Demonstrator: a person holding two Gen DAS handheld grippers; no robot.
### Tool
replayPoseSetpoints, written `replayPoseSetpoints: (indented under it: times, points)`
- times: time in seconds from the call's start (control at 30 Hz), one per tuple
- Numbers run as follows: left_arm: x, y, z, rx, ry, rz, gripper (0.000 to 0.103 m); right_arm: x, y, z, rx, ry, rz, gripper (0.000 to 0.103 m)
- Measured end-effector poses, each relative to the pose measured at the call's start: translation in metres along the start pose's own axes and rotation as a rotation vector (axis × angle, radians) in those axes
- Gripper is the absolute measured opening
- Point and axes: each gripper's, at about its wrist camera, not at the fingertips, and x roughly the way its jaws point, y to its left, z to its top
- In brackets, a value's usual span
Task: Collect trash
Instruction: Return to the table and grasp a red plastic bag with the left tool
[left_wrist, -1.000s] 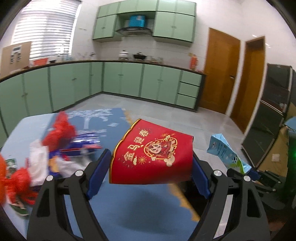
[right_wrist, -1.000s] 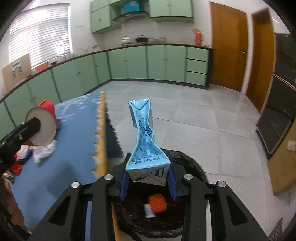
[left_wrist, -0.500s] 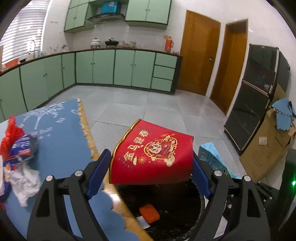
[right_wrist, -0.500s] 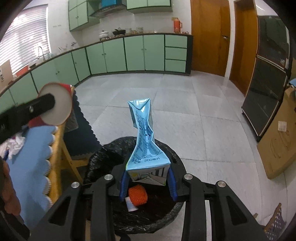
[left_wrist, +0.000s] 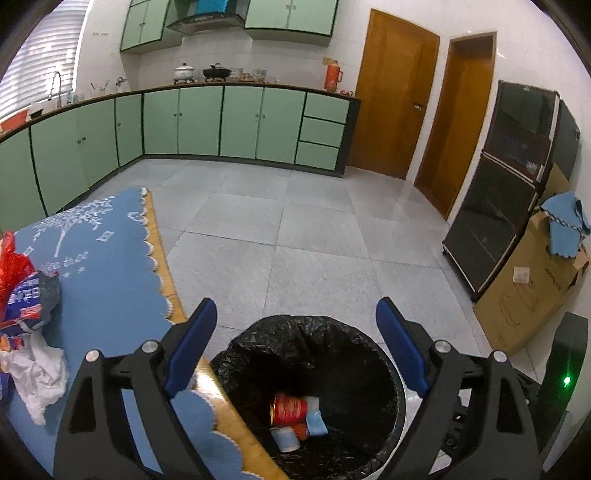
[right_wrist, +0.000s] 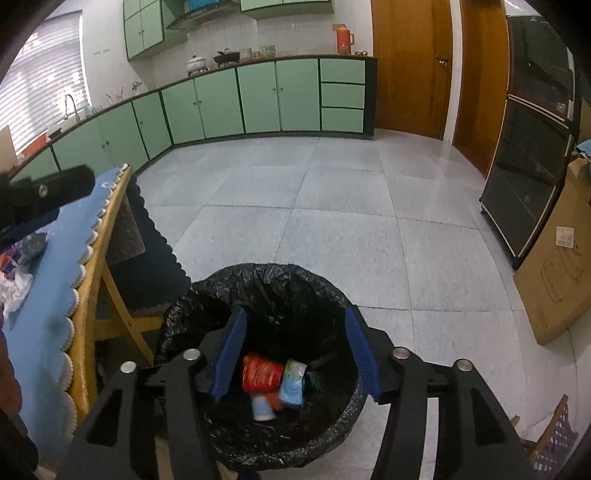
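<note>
A bin lined with a black bag (left_wrist: 373, 354) (right_wrist: 332, 291) stands on the floor beside the table. My left gripper (left_wrist: 295, 343) is open and empty above it. My right gripper (right_wrist: 295, 354) is open and empty above it too. Inside the bin lie the red paper cup (left_wrist: 290, 408) (right_wrist: 260, 374), the light blue carton (right_wrist: 293, 380) (left_wrist: 316, 419) and a few smaller pieces. More trash (left_wrist: 26, 317) sits on the blue tablecloth (left_wrist: 103, 266): a red net, a blue wrapper and crumpled white tissue (left_wrist: 40, 376).
The table edge with its wooden frame (right_wrist: 88, 288) lies just left of the bin. A cardboard box (left_wrist: 532, 295) and a dark cabinet (left_wrist: 509, 192) stand at the right. Green kitchen cabinets (left_wrist: 221, 122) line the far wall across open tiled floor.
Both grippers have opened. The red cup has left my left gripper and the blue carton my right; both now lie in the bin. Both grippers moved over the bin.
</note>
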Motion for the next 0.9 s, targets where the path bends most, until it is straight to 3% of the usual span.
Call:
replayPoseSetpoints:
  times: [0.2,0.37,0.8,0.9]
  points:
    - [-0.039,0.023,0.001,-0.025,-0.066,0.055,0.086,-0.022,0.008,0.014,0.004,-0.061,0.027,0.075]
    - [-0.082,0.058,-0.008,-0.060,-0.116,0.156,0.088,-0.042,0.036,0.027,-0.034,-0.124,0.071,0.091]
    - [-0.192,0.168,-0.060,-0.160,-0.163,0.557,0.088,-0.063,0.164,0.019,-0.195,-0.166,0.298,0.097]
    - [-0.205,0.191,-0.074,-0.185,-0.149,0.609,0.088,-0.064,0.192,0.009,-0.233,-0.168,0.336,0.097]
